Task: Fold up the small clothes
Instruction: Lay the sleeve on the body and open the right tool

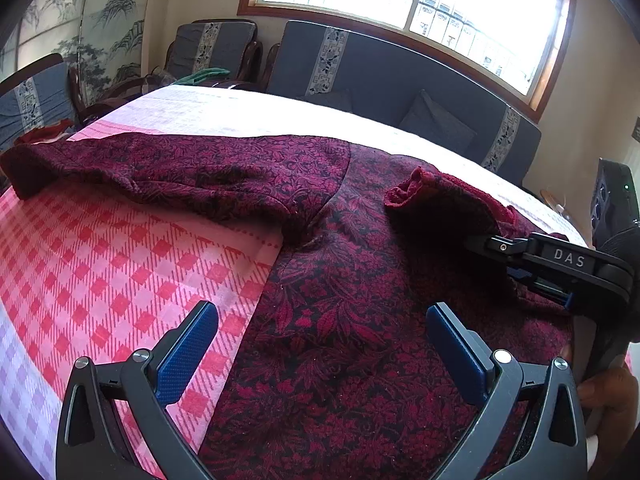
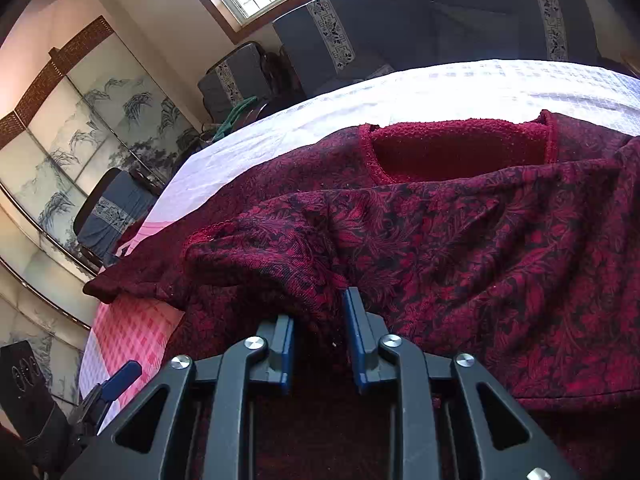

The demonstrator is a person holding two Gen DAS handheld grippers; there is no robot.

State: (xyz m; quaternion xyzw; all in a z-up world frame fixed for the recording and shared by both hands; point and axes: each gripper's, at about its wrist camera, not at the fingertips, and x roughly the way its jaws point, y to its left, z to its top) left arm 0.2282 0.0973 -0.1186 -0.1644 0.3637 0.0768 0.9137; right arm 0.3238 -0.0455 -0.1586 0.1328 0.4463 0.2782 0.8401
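Note:
A dark red floral top [image 1: 360,300] lies flat on the red-checked tablecloth [image 1: 100,260]. One sleeve [image 1: 160,168] stretches out to the left. The other sleeve [image 1: 440,204] is folded in over the body, its cuff standing up. My left gripper [image 1: 320,312] hovers open over the top's near side edge, with nothing between its fingers. My right gripper [image 2: 318,308] sits at the folded sleeve [image 2: 272,256]; its jaws stand a little apart, and the cloth drapes over the tips without being pinched. The right gripper [image 1: 492,248] also shows side-on in the left wrist view. The neckline [image 2: 456,148] faces the far edge.
A grey sofa [image 1: 400,80] and padded chairs [image 1: 216,48] stand past the table's far edge, under a window. A painted screen [image 1: 92,20] is at the left. A black device [image 1: 612,200] sits at the right. A person's hand [image 1: 608,392] holds the right gripper's handle.

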